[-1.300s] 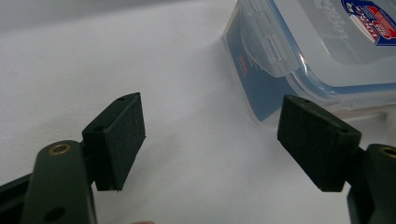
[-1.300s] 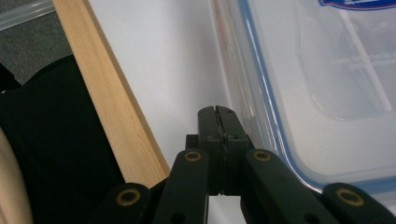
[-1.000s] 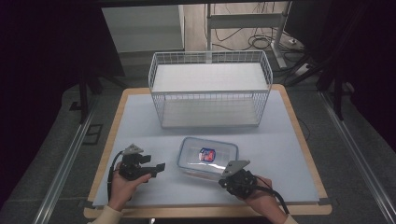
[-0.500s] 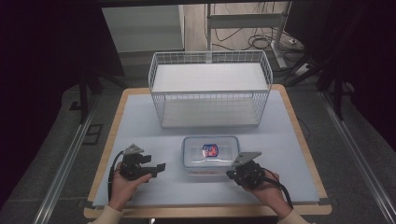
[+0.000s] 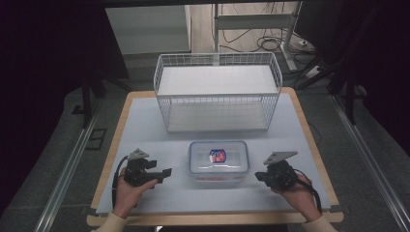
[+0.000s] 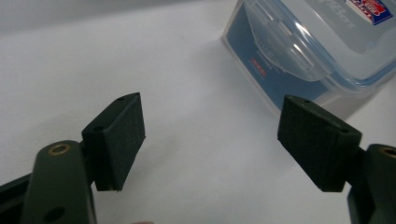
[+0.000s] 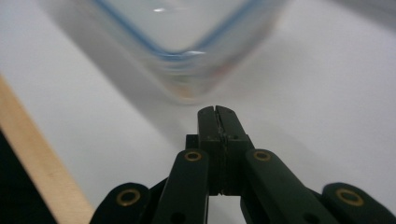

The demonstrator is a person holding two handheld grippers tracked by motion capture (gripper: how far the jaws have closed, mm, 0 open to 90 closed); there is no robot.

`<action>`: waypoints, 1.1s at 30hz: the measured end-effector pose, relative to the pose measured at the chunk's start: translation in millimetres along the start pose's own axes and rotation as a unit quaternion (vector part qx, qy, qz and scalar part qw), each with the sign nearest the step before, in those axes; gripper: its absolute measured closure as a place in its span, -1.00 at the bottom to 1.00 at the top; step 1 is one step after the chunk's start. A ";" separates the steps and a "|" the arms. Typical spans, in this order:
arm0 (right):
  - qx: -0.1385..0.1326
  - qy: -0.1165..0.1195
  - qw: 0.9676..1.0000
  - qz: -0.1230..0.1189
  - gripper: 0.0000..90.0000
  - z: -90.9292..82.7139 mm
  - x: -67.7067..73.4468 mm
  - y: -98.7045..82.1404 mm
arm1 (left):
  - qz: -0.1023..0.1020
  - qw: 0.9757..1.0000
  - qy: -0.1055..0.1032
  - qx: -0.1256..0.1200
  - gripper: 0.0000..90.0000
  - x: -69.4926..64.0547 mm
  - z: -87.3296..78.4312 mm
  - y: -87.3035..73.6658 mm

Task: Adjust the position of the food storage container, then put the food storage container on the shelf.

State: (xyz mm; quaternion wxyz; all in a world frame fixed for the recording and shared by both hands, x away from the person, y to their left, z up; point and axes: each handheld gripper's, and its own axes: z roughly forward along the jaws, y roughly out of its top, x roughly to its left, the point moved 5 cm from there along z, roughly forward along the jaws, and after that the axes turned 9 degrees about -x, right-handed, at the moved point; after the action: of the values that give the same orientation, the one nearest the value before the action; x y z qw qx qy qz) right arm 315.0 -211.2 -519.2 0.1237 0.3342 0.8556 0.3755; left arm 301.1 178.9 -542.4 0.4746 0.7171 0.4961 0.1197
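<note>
With the clear rectangular plastic box with blue-sealed lid (image 5: 218, 161) on the white worktop (image 5: 145, 130) between both tongs, left tongs (image 5: 166, 172) apart, right tongs (image 5: 258, 176) together, the approach seems underway; next, probably gripping the box.

The table (image 5: 145, 121) carries a wire basket (image 5: 217, 92) and a lidded container (image 5: 218, 160).
</note>
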 end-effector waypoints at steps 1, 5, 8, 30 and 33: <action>-0.003 -0.010 1.000 0.011 1.00 -4.2 -11.1 -0.5 | 0.001 1.000 -0.001 0.000 -0.49 -0.8 0.6 1.3; -0.015 -0.027 0.999 0.021 1.00 -10.3 -25.1 -2.5 | 0.000 1.000 0.001 0.001 -0.49 -0.8 1.7 2.4; -0.016 -0.028 0.999 0.028 0.99 -10.9 -29.2 -4.0 | 0.000 1.000 0.003 0.000 -0.49 -1.2 0.7 2.7; -0.067 0.019 0.992 0.103 -0.62 -16.5 -42.5 13.0 | -0.029 0.999 -0.022 -0.007 -0.59 -17.7 4.8 30.2; -0.077 0.032 0.990 0.114 -0.68 -13.4 -39.8 26.2 | -0.036 0.999 -0.028 0.004 -0.59 -20.6 9.4 33.5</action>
State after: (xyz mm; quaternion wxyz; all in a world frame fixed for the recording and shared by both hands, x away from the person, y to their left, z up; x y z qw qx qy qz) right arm 351.0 -232.2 -492.5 0.0774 0.4069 0.7840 0.4624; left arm 317.3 154.7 -514.3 0.4896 0.7036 0.5087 0.0804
